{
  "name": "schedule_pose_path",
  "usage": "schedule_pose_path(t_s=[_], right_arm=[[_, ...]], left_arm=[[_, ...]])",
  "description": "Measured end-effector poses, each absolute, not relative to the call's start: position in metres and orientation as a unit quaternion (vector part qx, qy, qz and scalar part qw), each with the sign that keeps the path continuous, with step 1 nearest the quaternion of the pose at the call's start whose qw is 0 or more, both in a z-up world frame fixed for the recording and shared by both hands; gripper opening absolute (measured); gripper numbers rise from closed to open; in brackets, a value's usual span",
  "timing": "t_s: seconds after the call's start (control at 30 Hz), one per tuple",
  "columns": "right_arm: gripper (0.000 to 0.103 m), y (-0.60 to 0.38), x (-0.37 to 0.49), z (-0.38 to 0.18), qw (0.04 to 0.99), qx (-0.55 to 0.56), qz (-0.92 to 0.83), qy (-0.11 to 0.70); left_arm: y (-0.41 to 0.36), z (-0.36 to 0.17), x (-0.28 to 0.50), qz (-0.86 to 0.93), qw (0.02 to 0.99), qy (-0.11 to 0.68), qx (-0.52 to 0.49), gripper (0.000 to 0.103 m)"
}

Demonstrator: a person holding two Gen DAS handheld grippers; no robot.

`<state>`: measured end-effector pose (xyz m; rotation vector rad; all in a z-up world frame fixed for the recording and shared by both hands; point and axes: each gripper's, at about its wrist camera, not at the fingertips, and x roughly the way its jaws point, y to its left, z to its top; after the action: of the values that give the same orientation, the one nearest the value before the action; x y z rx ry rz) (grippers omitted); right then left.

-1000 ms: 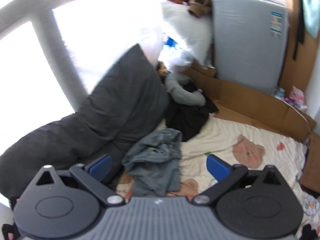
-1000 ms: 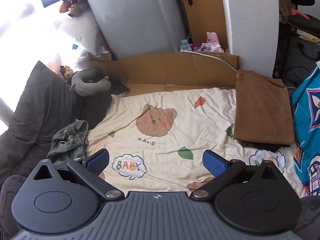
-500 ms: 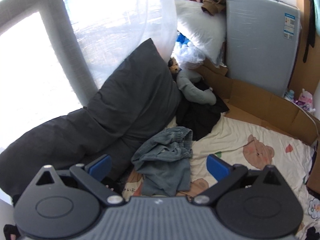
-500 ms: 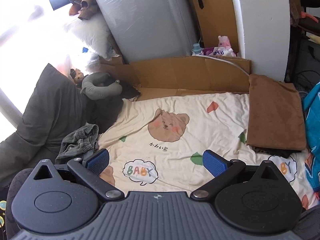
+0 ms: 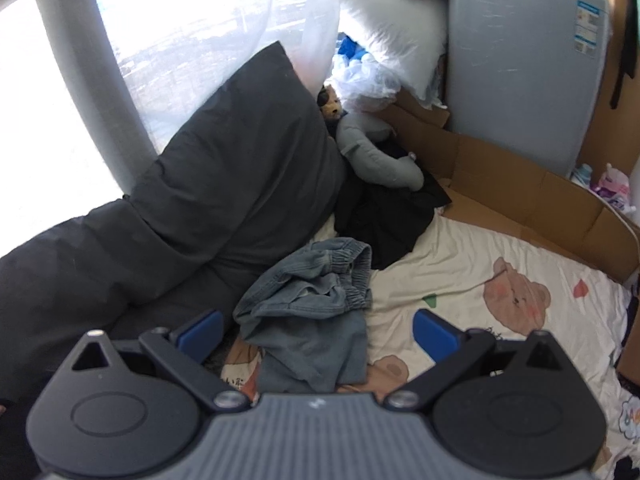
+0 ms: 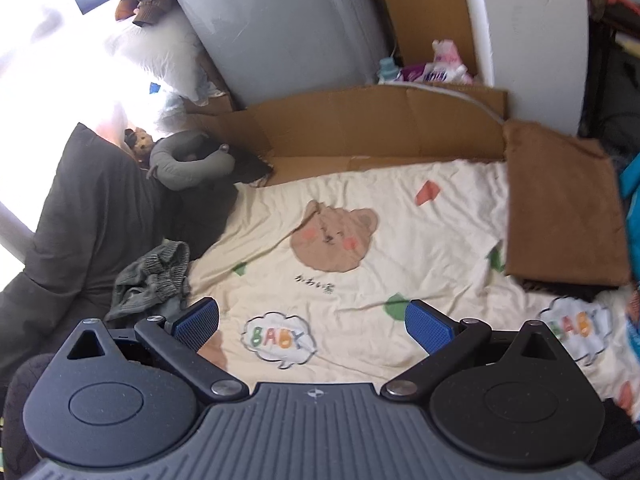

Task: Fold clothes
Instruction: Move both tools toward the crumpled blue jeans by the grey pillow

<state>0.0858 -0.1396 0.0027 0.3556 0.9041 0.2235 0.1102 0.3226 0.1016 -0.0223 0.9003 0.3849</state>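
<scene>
The shorts (image 5: 308,312) lie crumpled on the bed (image 5: 460,280), at its edge against the dark pillow (image 5: 224,184), waistband uppermost and bunched. Both tongs are spread wide and hold nothing: the left tongs (image 5: 316,330) hang just over the shorts, the right tongs (image 6: 312,320) over bare sheet beside them. The waistband should be gripped at one corner only, a single layer being taken, so that the shorts can be drawn onto the open sheet and flattened. Beyond the shorts lie a black garment (image 5: 392,216) and a neck pillow (image 5: 376,156); both are close enough to be snagged.
</scene>
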Motion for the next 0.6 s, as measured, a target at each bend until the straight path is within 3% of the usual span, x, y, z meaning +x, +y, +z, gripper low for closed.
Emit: schedule_pose_path(t_s=[0.3, 0.6], right_arm=[[0.100, -0.131, 0.133, -0.041, 0.861, 0.177, 0.139, 0.456], [0.093, -0.100, 0.166, -0.107, 0.835, 0.182, 0.157, 0.495]], left_arm=[[0.352, 0.040, 0.148, 0.203, 0.873, 0.439, -0.056, 0.101], [0.374, -0.018, 0.168, 0.197, 0.863, 0.459, -0.069, 0.097]])
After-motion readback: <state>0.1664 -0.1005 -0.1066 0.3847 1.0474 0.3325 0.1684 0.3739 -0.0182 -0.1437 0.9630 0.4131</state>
